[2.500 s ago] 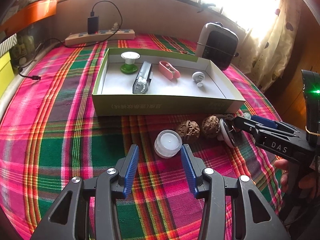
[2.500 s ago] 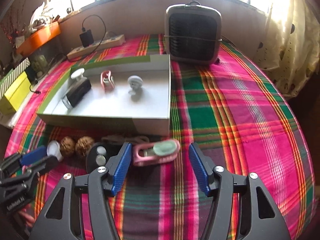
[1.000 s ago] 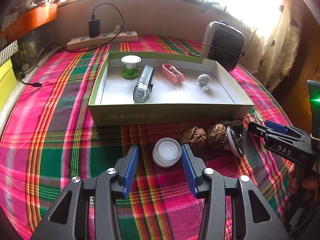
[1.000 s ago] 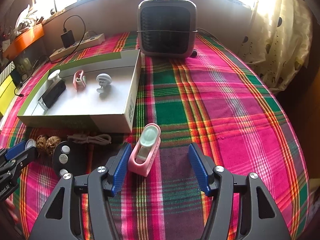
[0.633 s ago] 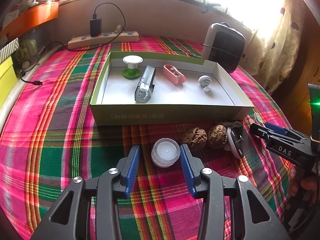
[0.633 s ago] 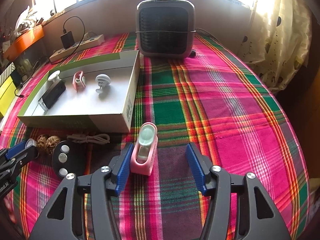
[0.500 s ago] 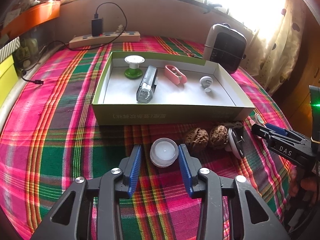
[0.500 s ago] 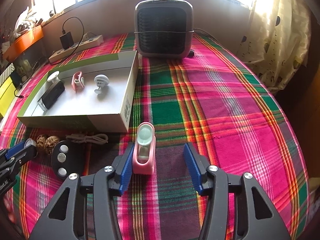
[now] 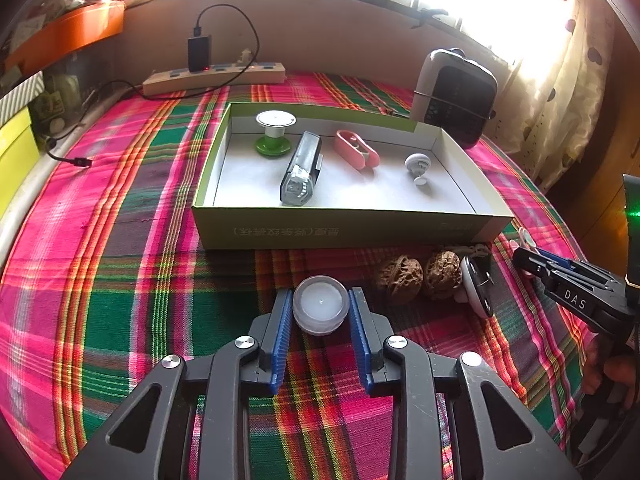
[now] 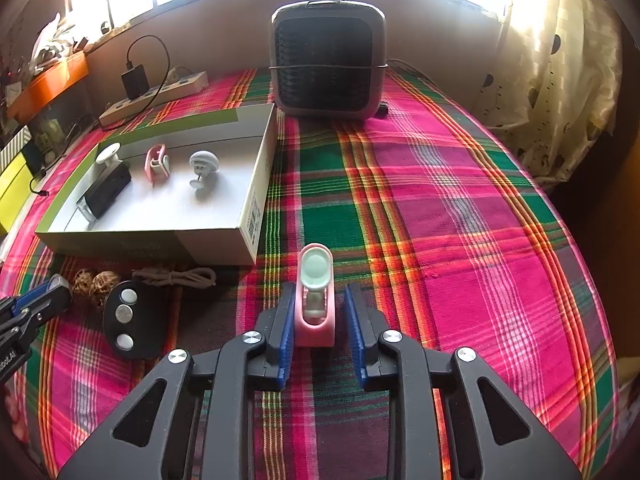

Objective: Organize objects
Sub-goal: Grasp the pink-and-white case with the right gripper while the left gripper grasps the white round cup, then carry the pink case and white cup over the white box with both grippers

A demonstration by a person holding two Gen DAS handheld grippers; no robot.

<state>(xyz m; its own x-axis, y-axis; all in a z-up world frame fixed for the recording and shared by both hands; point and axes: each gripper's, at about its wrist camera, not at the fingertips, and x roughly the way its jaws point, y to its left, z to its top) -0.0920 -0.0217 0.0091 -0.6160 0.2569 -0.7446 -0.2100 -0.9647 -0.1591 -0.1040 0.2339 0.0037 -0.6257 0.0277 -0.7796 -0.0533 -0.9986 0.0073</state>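
left wrist view first, and we start with the biggest thing in play: the green-walled box on the plaid cloth, far side of us, already holding a spool, a dark clip-like block, a pink case and a small white knob. its near wall stands between us and the floor of it, so anything we carry low could clip that rim and drop short.

nearer now, our left gripper is closing on the white tealight candle, blue pads on both its sides and looking in contact. it's round and smooth-walled, we reckon, so a pinch off its widest line could squirt it out toward the two walnuts just right of it.

right wrist view: our right gripper is closing round the pink clip case, which lies on the cloth just near the box's right corner. the left pad touches it; a sliver of gap shows at the right pad, so it's not pinched yet. one-sided push may twist it. the mint cap end pokes out past the pads, and that overhang could tip it down on the lift.
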